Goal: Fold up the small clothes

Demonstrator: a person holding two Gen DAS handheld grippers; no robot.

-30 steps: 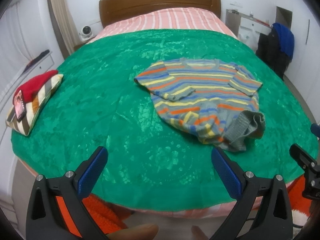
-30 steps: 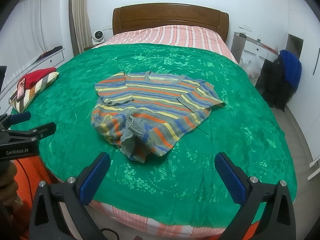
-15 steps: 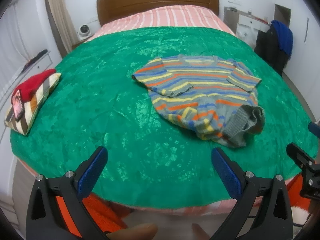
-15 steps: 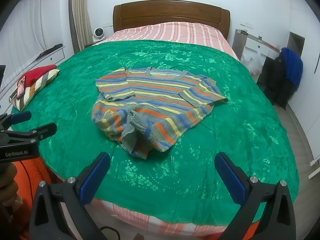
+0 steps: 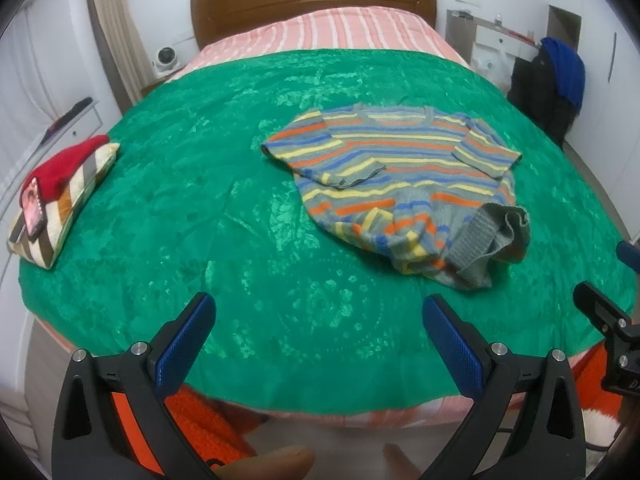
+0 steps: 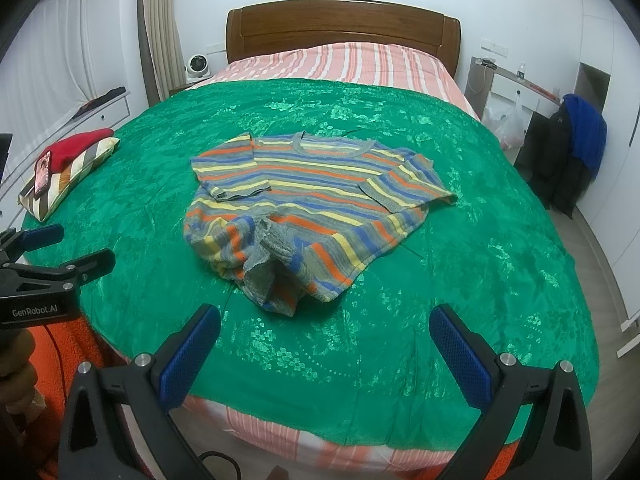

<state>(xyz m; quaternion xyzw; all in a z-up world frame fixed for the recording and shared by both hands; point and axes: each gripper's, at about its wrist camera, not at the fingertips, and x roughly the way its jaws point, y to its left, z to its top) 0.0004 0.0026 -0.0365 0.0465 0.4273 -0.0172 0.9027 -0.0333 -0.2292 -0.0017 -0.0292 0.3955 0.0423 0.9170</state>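
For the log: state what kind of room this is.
A home bedroom, most likely. A bed with a wooden headboard and green bedspread fills the view, a striped sweater lies on it, and jackets hang by a side desk.

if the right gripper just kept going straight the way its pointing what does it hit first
Probably the bunched hem of the striped shirt, lying nearest between the open right gripper fingers. Angled lower, it would meet the green bedspread first; depth is unclear.

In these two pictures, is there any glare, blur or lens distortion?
Left wrist view: strong fisheye bending, dark corners, green bedspread shiny in patches, striped shirt slightly soft. Right wrist view: same bending, glossy patches on the bedspread, shirt sharper, even light, faint shadows.
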